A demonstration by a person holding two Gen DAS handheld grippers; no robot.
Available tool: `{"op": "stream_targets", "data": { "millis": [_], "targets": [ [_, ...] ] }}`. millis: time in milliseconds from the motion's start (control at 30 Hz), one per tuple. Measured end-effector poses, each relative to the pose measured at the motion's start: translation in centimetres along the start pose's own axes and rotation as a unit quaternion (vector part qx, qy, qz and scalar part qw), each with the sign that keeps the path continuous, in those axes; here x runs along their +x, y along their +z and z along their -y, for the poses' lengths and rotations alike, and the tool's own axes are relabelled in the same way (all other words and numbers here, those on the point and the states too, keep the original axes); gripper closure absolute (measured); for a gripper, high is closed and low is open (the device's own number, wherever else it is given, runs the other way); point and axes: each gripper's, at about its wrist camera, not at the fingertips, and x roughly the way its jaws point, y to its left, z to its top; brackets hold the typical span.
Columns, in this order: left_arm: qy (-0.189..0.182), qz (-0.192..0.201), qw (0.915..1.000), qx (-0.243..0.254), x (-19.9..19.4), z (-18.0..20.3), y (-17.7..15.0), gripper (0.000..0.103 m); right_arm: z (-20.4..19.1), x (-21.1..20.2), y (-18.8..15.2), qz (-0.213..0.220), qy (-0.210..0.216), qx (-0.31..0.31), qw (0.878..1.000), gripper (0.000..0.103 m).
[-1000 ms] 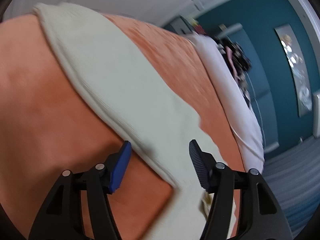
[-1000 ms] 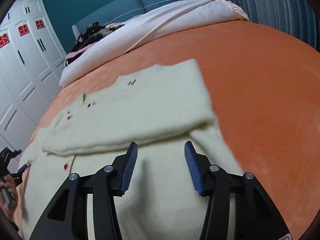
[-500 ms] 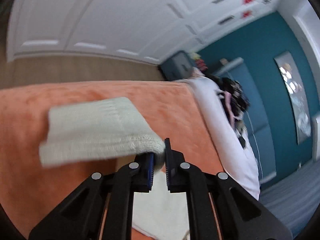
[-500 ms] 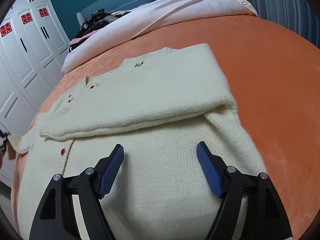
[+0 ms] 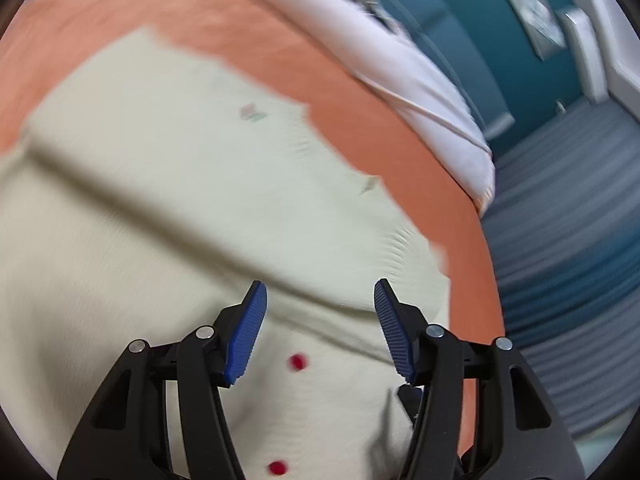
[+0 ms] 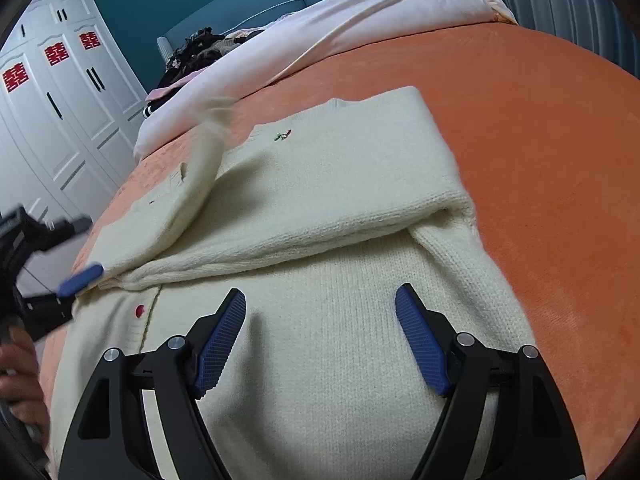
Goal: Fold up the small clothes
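Note:
A cream knitted cardigan (image 6: 328, 184) with red buttons lies on the orange bedspread (image 6: 552, 152). Both sleeves are folded across its chest. My left gripper (image 5: 318, 322) is open and empty just above the cardigan's front (image 5: 192, 184), over the red buttons. It also shows at the left edge of the right wrist view (image 6: 76, 280), beside the newly folded left sleeve (image 6: 176, 200). My right gripper (image 6: 320, 340) is open and empty, hovering over the cardigan's lower body.
A white duvet (image 6: 320, 40) and dark clothes (image 6: 196, 52) are heaped at the head of the bed. White wardrobe doors (image 6: 52, 120) stand to the left. The bed's edge and striped grey floor (image 5: 568, 232) lie to the right in the left wrist view.
My left gripper was shut on the sleeve cuff half a second ago, carried it over the cardigan's chest and has let go, now open. My right gripper has stayed open over the lower body.

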Motion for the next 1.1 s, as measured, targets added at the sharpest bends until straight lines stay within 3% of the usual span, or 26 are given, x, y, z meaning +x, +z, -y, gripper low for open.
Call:
{"op": "stream_targets", "data": {
  "millis": [133, 267, 467, 500, 533, 567, 600, 700, 800, 867, 933, 967, 1033, 1100],
  "targets": [
    [0.006, 0.047, 0.9947, -0.091, -3.4, -5.9, 2.0, 0.043, -0.7, -1.2, 0.8, 0.009, -0.001, -0.001, 1.0, 0.027],
    [0.032, 0.094, 0.9864, -0.131, -6.1, -10.4, 5.4, 0.042, -2.4, -1.7, 3.5, 0.024, 0.048, 0.027, 0.998, 0.026],
    [0.019, 0.089, 0.9695, -0.227, -4.6, -14.3, 7.0, 0.045, -4.1, 5.2, 6.5, -0.061, 0.047, 0.082, 0.994, 0.028],
    [0.027, 0.09, 0.9699, -0.225, -4.5, -14.4, 7.3, 0.048, -4.5, 6.0, 6.6, -0.065, 0.037, 0.083, 0.994, 0.035],
    [0.032, 0.089, 0.9716, -0.217, -4.3, -13.9, 7.6, 0.063, -5.1, 6.2, 6.7, -0.061, 0.029, 0.072, 0.995, 0.068],
    [0.021, 0.088, 0.9742, -0.207, -4.3, -13.3, 7.9, 0.078, -6.1, 6.5, 7.2, -0.069, 0.03, 0.055, 0.996, 0.09],
    [0.016, 0.091, 0.9767, -0.194, -4.4, -12.8, 8.7, 0.091, -6.7, 6.4, 7.8, -0.073, 0.04, 0.05, 0.995, 0.091],
    [0.014, 0.129, 0.9794, -0.155, -5.6, -11.5, 9.8, 0.091, -8.6, 1.4, 10.5, 0.017, 0.109, 0.037, 0.993, 0.093],
    [0.031, 0.127, 0.9814, -0.141, -4.7, -11.8, 9.6, 0.091, -8.6, -2.2, 11.1, 0.078, 0.125, 0.023, 0.989, 0.094],
    [0.064, 0.101, 0.9826, -0.141, -3.1, -12.7, 8.8, 0.091, -6.9, 0.5, 9.4, 0.037, 0.074, 0.014, 0.997, 0.094],
    [0.078, 0.088, 0.9828, -0.142, -2.0, -13.6, 7.7, 0.092, -4.0, 5.9, 6.3, -0.065, 0.009, 0.019, 0.998, 0.094],
    [0.075, 0.096, 0.983, -0.138, -2.2, -13.7, 7.4, 0.092, -2.8, 6.4, 5.3, -0.067, 0.025, 0.039, 0.997, 0.095],
    [0.076, 0.099, 0.984, -0.127, -2.3, -13.7, 7.3, 0.092, -2.4, 4.1, 5.7, -0.031, 0.061, 0.071, 0.995, 0.094],
    [0.077, 0.1, 0.9845, -0.122, -2.2, -13.9, 7.4, 0.092, -2.8, 2.9, 6.1, -0.005, 0.076, 0.065, 0.995, 0.094]
  ]
}}
